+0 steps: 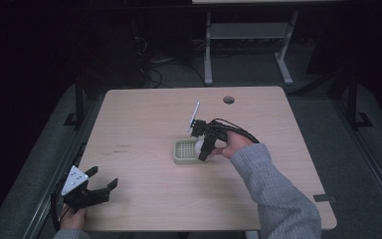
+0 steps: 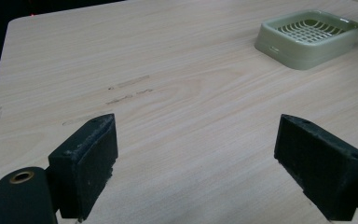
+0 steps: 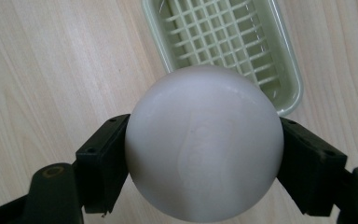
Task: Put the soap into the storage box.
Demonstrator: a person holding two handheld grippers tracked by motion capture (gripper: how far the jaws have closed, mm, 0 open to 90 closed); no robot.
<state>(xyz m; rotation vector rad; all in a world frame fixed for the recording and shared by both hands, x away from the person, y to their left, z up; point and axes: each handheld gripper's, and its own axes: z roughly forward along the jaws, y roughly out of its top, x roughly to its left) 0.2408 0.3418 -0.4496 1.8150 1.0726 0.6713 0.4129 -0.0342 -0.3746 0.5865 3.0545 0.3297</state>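
While tilted downward, the right gripper (image 1: pixel 205 149) clamps a white ball (image 3: pixel 204 142) above the tray (image 3: pixel 289 70).

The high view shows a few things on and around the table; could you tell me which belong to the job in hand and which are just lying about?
In the job:
white ball, clamped in the right gripper
green slatted tray

Lying about:
left gripper, open and idle
table's cable hole
desk frame behind

White ball (image 3: pixel 204 145), smooth and plain, sits between black jaws of the right gripper (image 1: pixel 205 149). Pale green tray (image 3: pixel 286 70) shows a white-green grid floor. Table (image 1: pixel 144 129) is light wood grain with faint dark scuffs. Left gripper (image 1: pixel 103 181) is black with a grey plate. Sleeve (image 1: pixel 273 194) is grey.
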